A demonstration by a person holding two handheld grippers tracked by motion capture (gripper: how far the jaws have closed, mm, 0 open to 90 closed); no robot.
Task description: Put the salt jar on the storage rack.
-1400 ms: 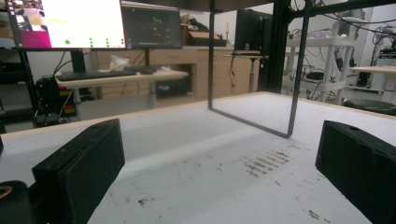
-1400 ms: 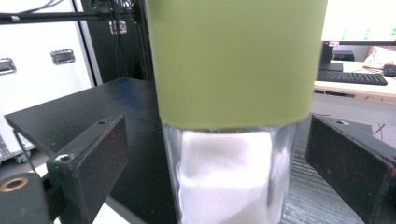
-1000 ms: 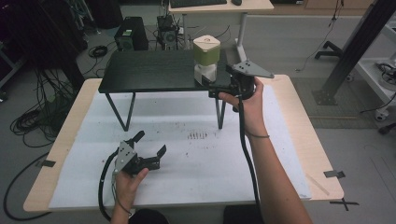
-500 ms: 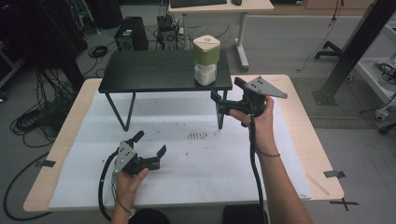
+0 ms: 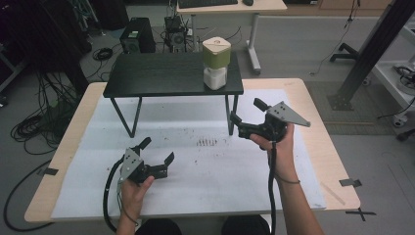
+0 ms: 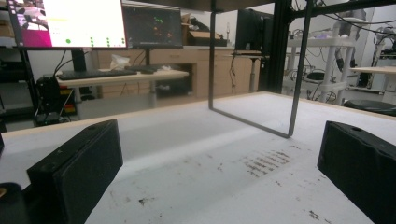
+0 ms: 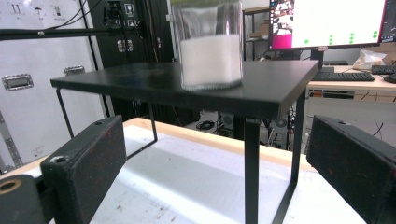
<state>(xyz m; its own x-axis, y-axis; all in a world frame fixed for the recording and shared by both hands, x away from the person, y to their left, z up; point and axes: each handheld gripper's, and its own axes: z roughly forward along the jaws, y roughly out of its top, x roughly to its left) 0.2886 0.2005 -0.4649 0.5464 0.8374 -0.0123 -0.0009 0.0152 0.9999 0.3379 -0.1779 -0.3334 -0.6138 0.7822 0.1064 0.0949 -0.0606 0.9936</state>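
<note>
Honestly, my worry is the green-lidded glass jar of white powder (image 5: 216,63) near the black shelf's (image 5: 161,76) front edge: either wide-open, empty gripper, right (image 5: 248,113) or left (image 5: 156,152), could topple it.

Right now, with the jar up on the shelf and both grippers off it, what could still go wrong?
1. The jar stands near the right front corner of the shelf; a knock could tip it off.
2. The right gripper, jaws open, hangs beside the shelf's front right leg and might clip it, shaking the jar.
</note>
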